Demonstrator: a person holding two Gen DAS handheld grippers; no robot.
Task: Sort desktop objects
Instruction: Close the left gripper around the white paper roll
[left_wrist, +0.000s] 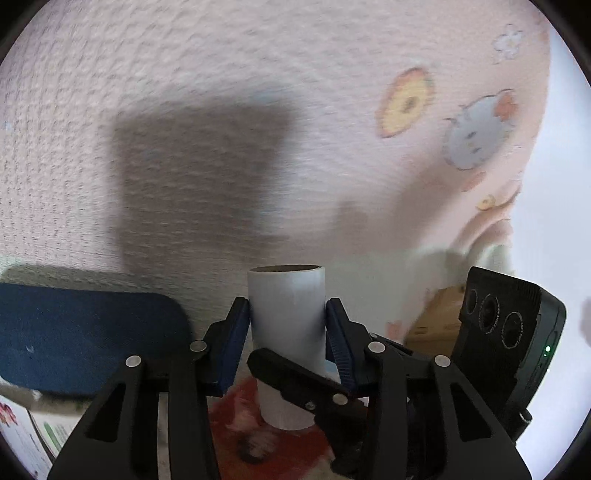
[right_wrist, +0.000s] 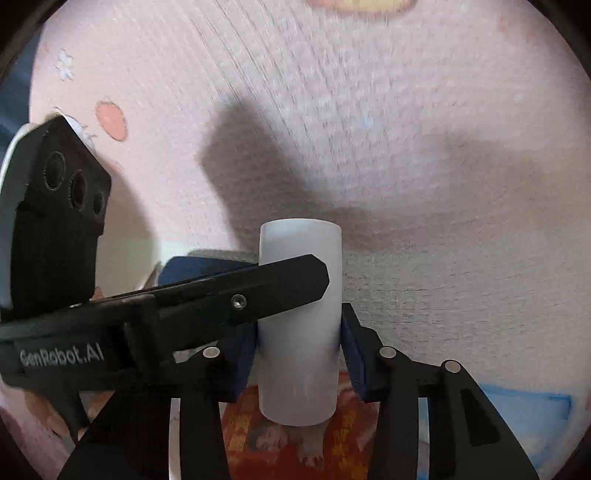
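A white roll with a brown cardboard core (left_wrist: 286, 295) stands upright over a red printed packet (left_wrist: 251, 424). My left gripper (left_wrist: 288, 310) has its blue pads against both sides of the roll. A black finger of my right gripper (left_wrist: 295, 384) crosses in front of the roll lower down. In the right wrist view the same roll (right_wrist: 299, 376) sits between the blue pads of my right gripper (right_wrist: 299, 332), which press on its two sides. A finger of the left gripper (right_wrist: 280, 284) lies across the roll's front. The red packet (right_wrist: 280, 439) shows under the roll.
A pink knitted mat with cartoon prints (left_wrist: 258, 92) covers the surface. A dark blue pouch (left_wrist: 81, 332) lies at the left, a wooden box (left_wrist: 439, 317) at the right, printed paper (left_wrist: 22, 435) at the lower left. A light blue patch (right_wrist: 524, 410) shows low on the right.
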